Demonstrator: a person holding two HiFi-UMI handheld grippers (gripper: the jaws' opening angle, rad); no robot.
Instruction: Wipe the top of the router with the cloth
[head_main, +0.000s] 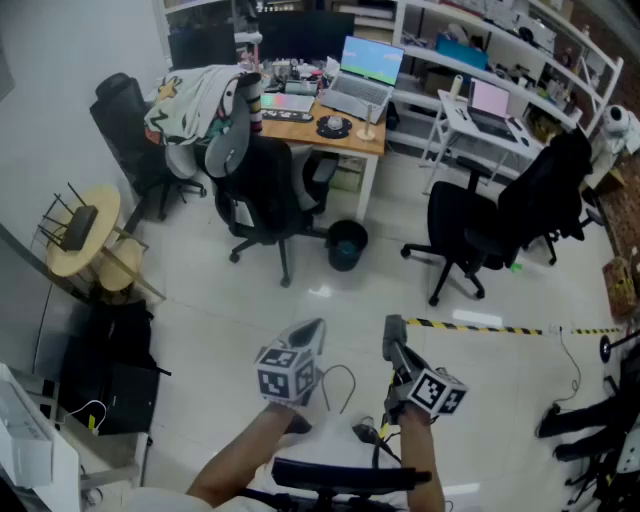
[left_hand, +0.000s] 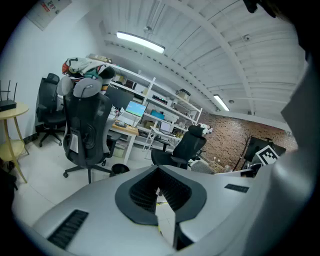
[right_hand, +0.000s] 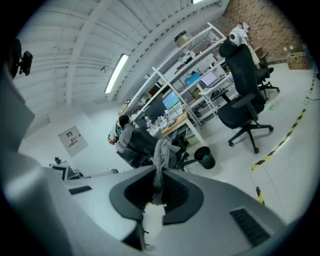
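Router (left_hand: 7, 105): cut by left gripper view's left edge. Cloth (right_hand: 161, 150): lower end buried between right gripper (right_hand: 159, 176) jaws. Forearm (head_main: 235, 462): cut by head view's bottom edge. Poster (right_hand: 73, 139): print too small to read. Desk (head_main: 372, 146) clutter: too small to tell.

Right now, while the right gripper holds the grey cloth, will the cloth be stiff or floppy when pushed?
Probably floppy: the cloth sticks out past the fingers of the right gripper as a crumpled, folded strip. Likely light, since a narrow pinch holds it. Pushed over a surface, it may bunch up.
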